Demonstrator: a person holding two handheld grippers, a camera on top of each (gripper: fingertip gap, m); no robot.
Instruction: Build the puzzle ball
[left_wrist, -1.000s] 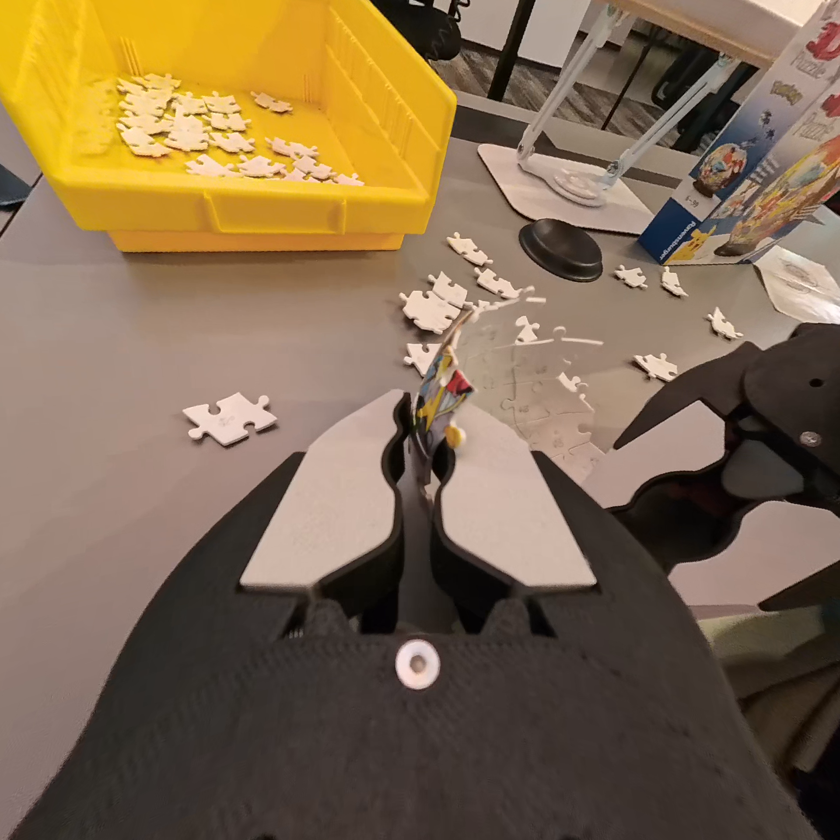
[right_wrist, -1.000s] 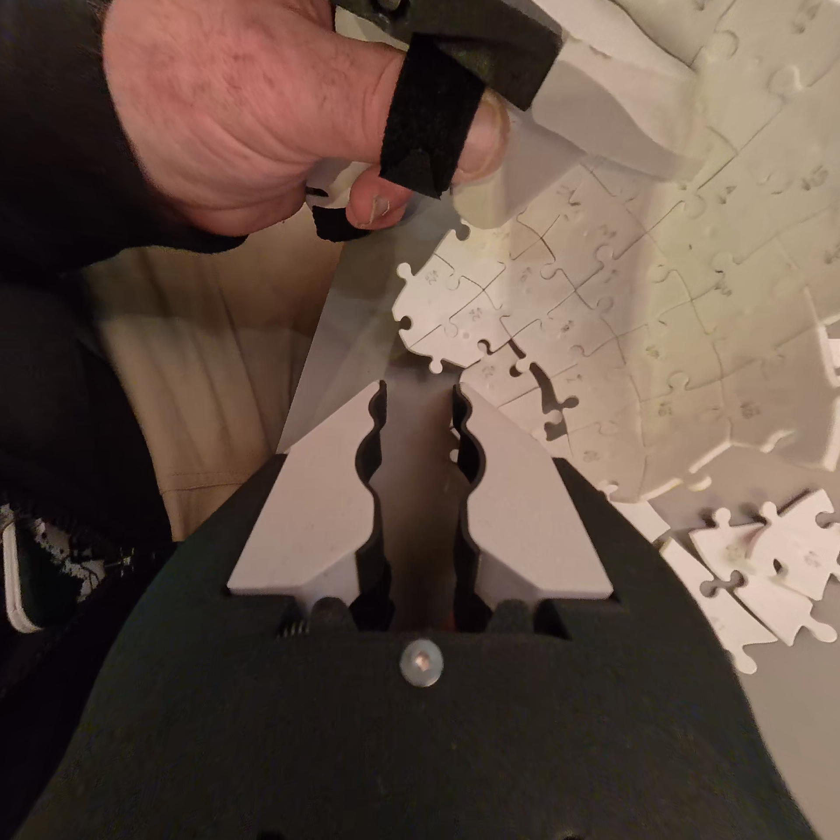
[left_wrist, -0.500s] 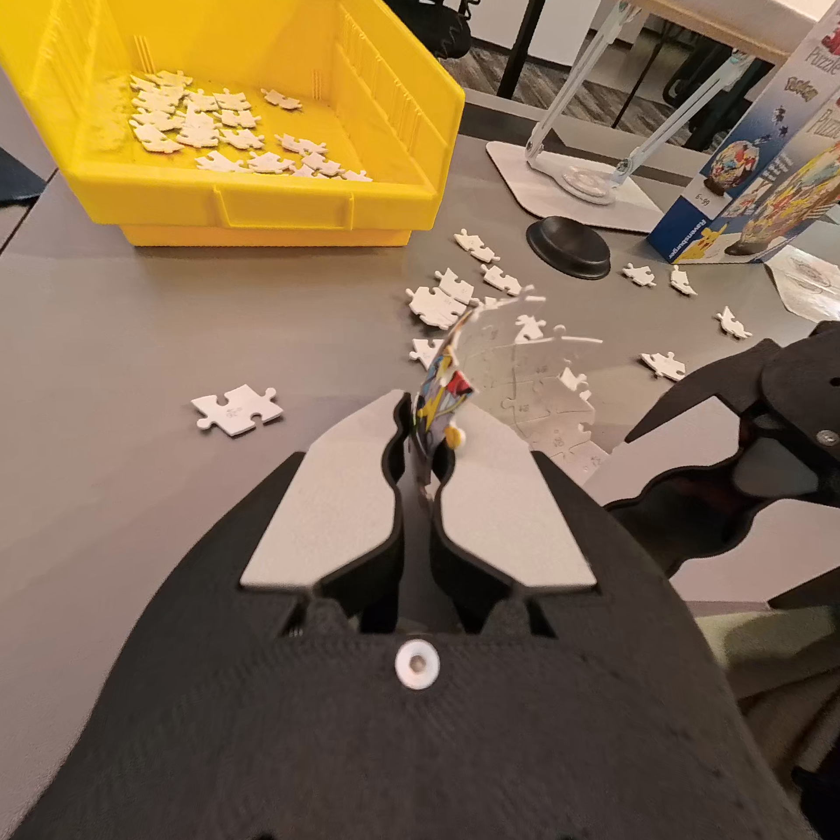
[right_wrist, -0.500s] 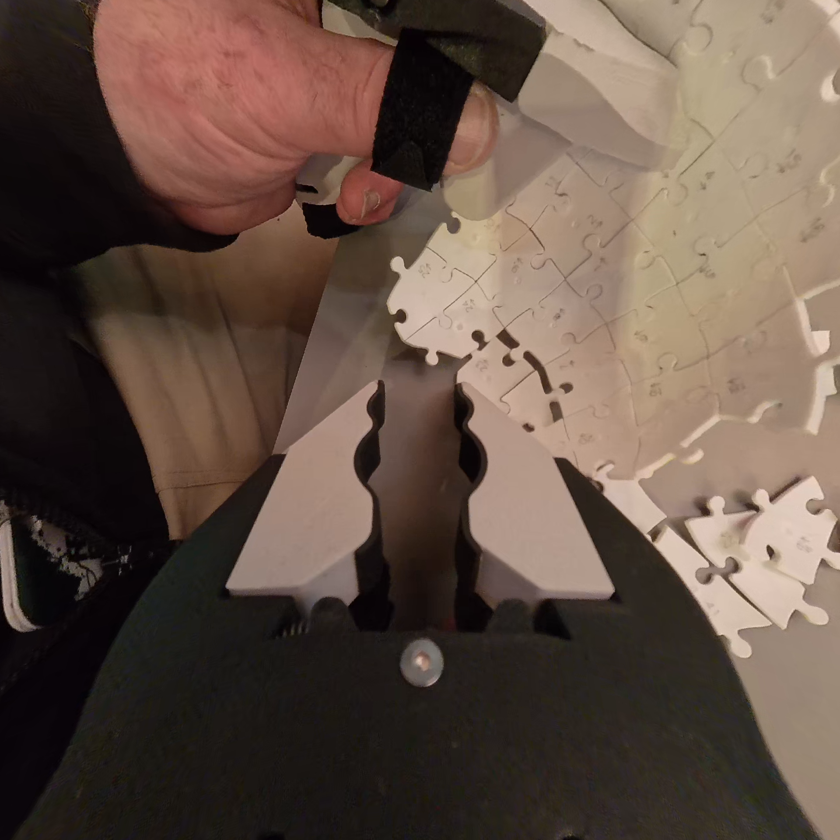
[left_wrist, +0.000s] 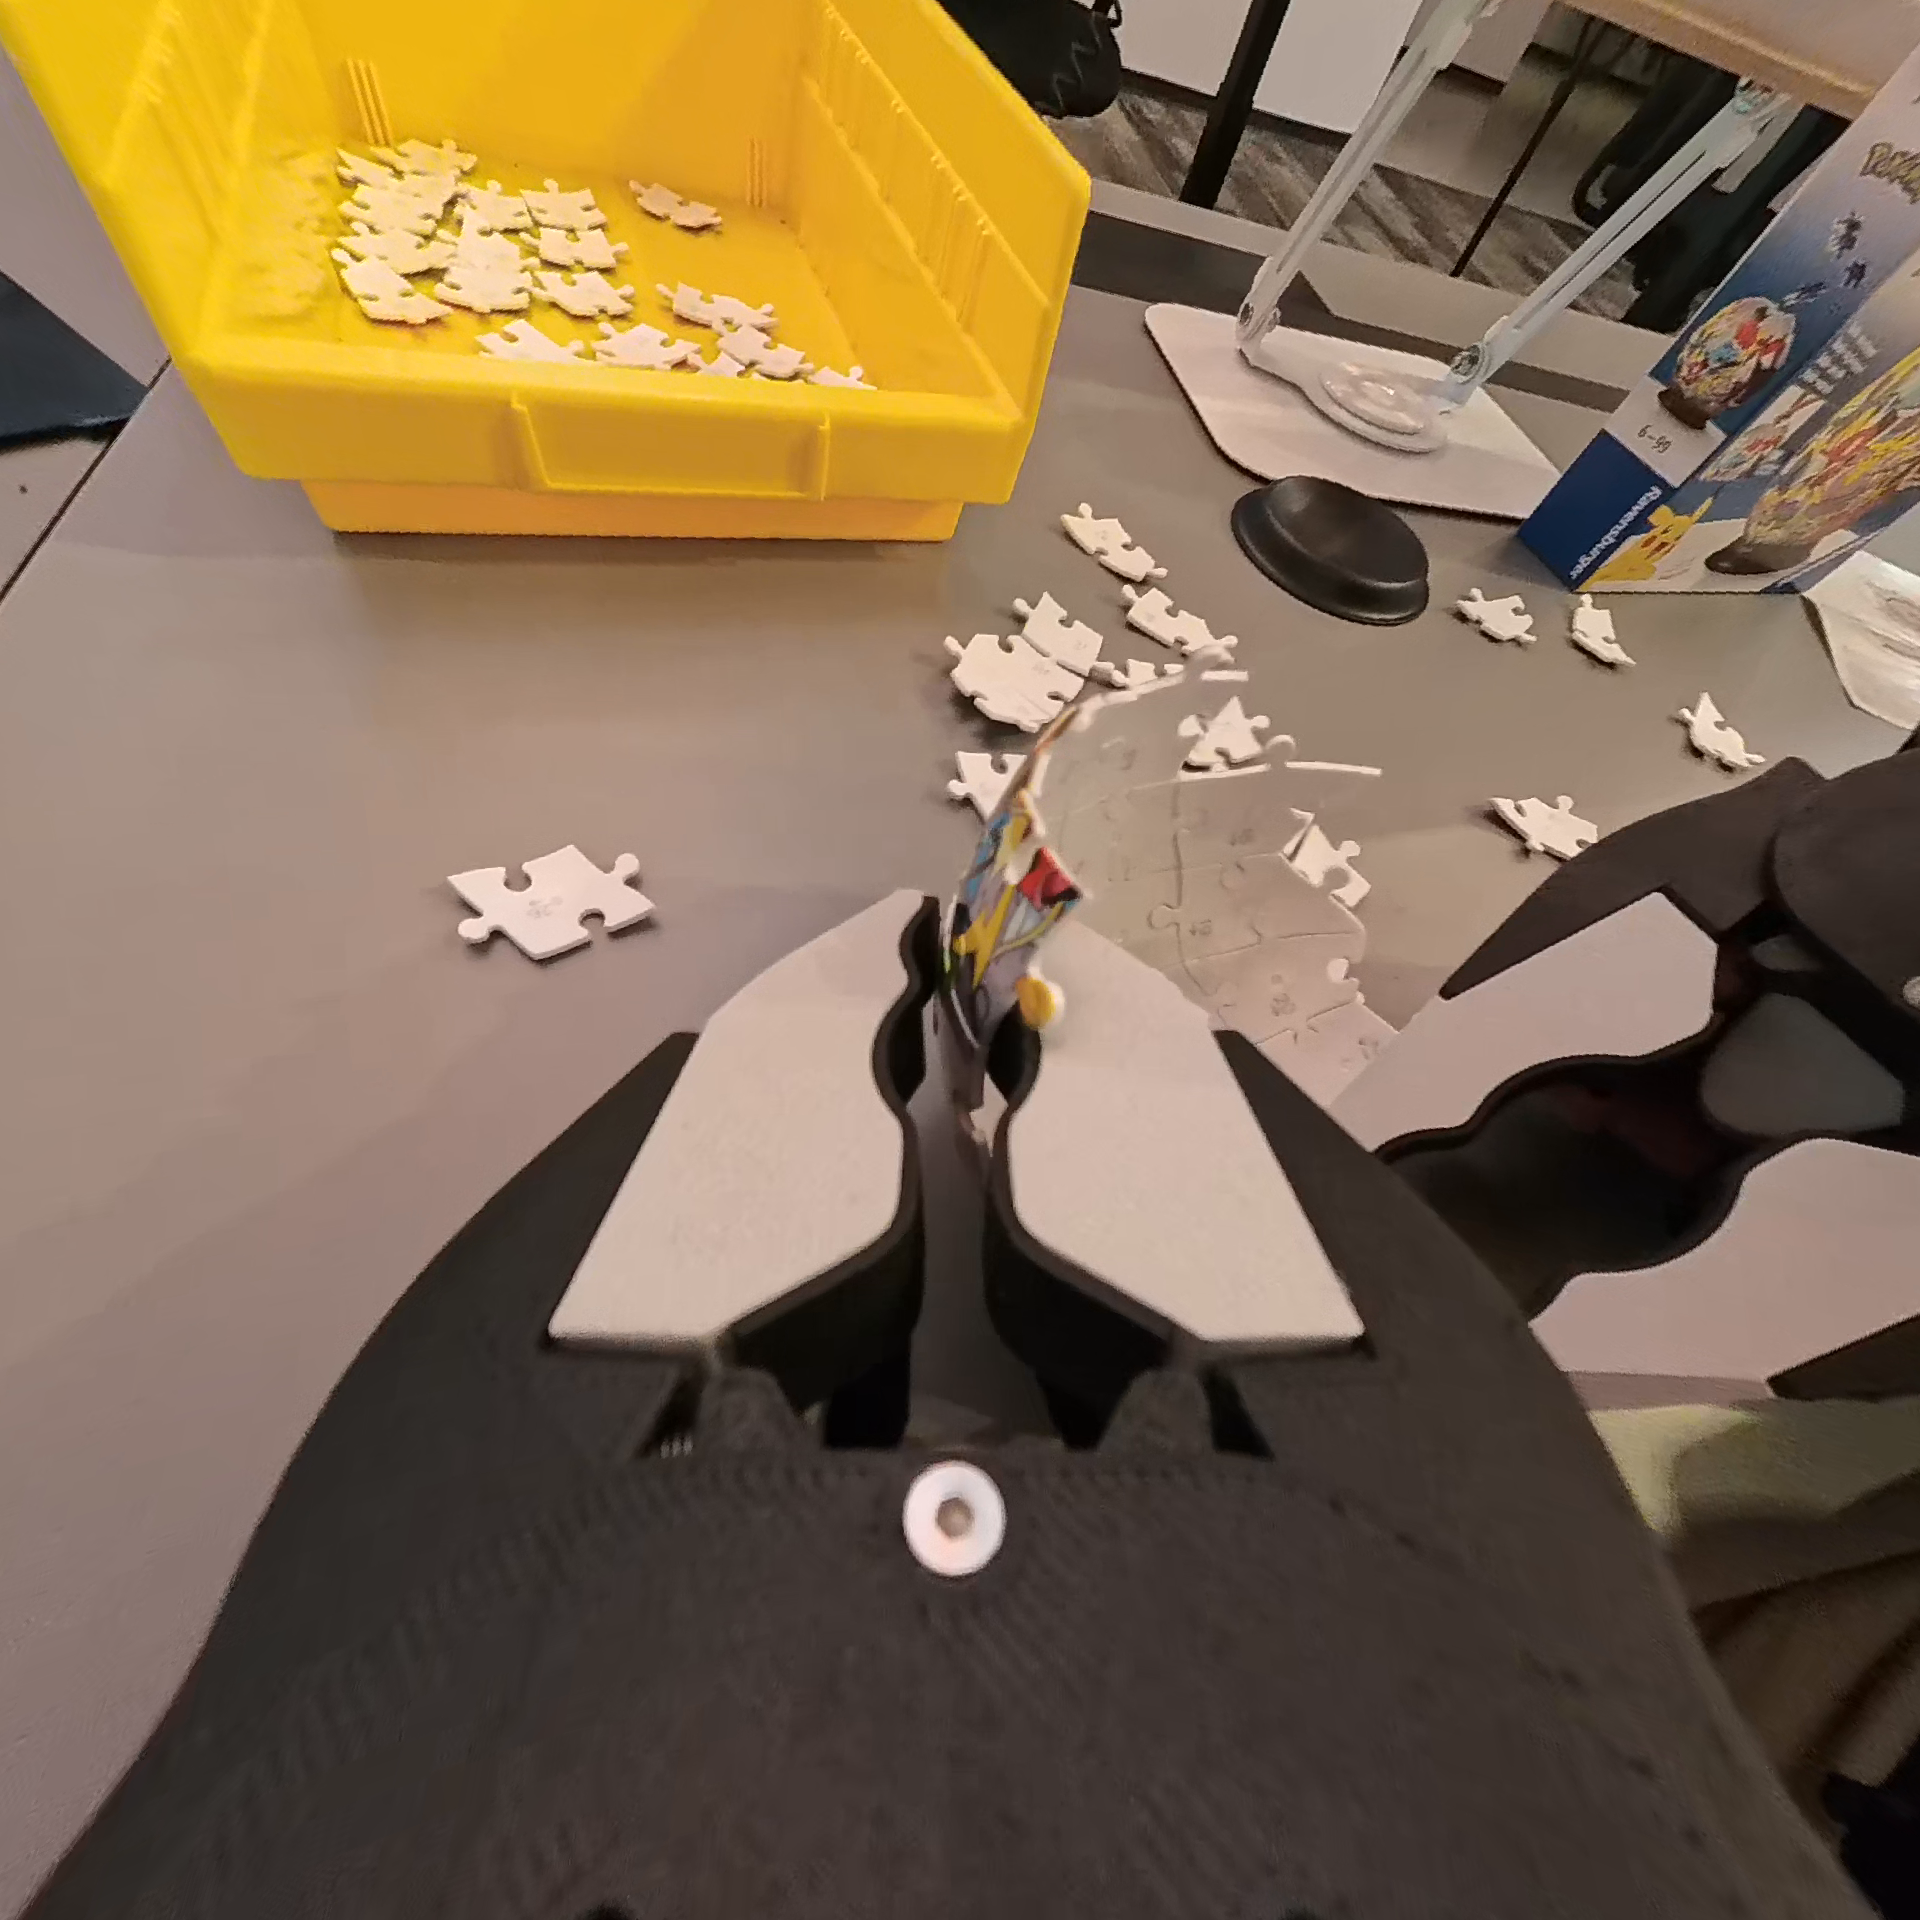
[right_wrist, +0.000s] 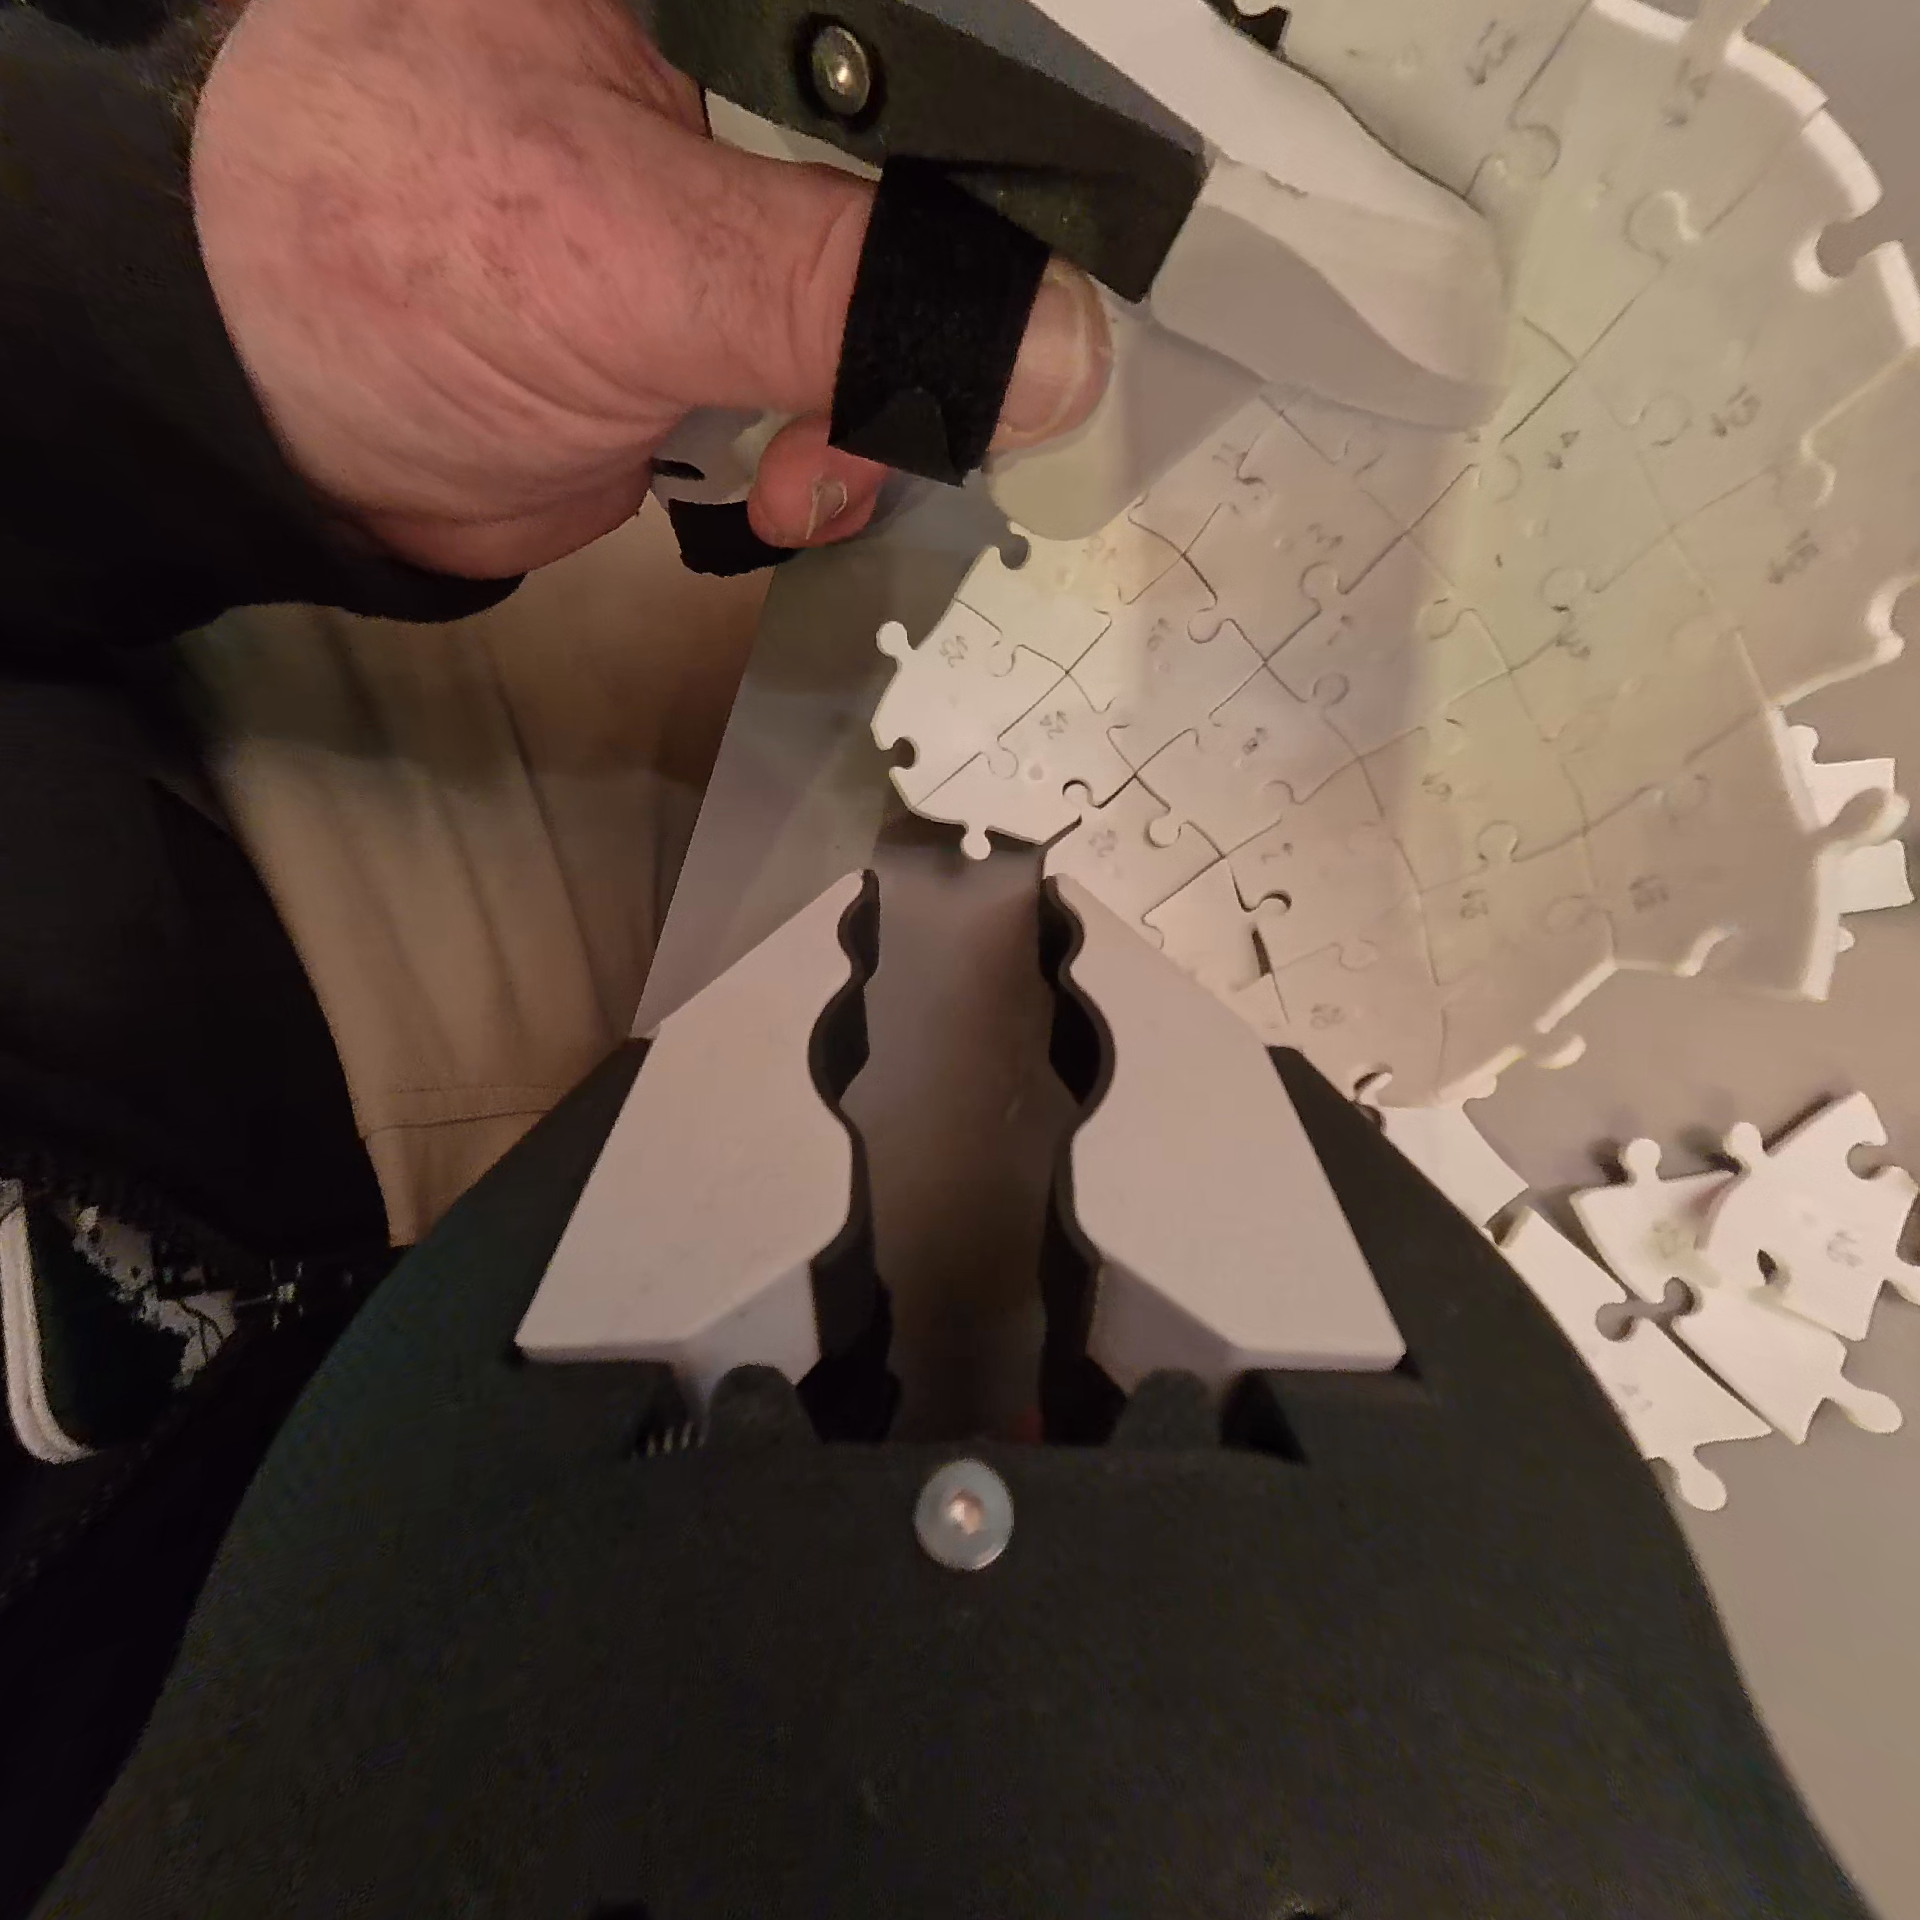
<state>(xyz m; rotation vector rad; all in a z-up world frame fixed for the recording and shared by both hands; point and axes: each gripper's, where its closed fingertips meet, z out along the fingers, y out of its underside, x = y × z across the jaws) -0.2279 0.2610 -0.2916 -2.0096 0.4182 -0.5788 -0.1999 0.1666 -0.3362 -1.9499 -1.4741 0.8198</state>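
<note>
My left gripper (left_wrist: 971, 940) is shut on the rim of the partly built puzzle ball (left_wrist: 1195, 873), a curved shell with a white inside and a colourful printed outside, and holds it on edge above the table. The right wrist view shows the shell's white inner face (right_wrist: 1455, 675) with its interlocked pieces. My right gripper (right_wrist: 956, 883) is open and empty, its tips just below the shell's lower edge. It shows at the right of the left wrist view (left_wrist: 1704, 997). The other gripper's finger (right_wrist: 1330, 270) and a hand (right_wrist: 499, 312) show at the top of the right wrist view.
A yellow bin (left_wrist: 665, 436) with several white pieces stands at the back left. Loose white pieces lie on the grey table (left_wrist: 312, 727), one alone at the left (left_wrist: 551, 899), joined ones at the right (right_wrist: 1714, 1299). A black round base (left_wrist: 1330, 545), a white stand (left_wrist: 1351, 405) and the puzzle box (left_wrist: 1766, 436) stand behind. Spacing between my two grippers at the tips: around 11 cm. Left tips and right tips are each some 30 cm from the black round base (left_wrist: 1330, 545).
The shell has shifted slightly in the right wrist view, its lower edge now nearer my open right fingertips. The left gripper keeps its hold and has moved a little.
</note>
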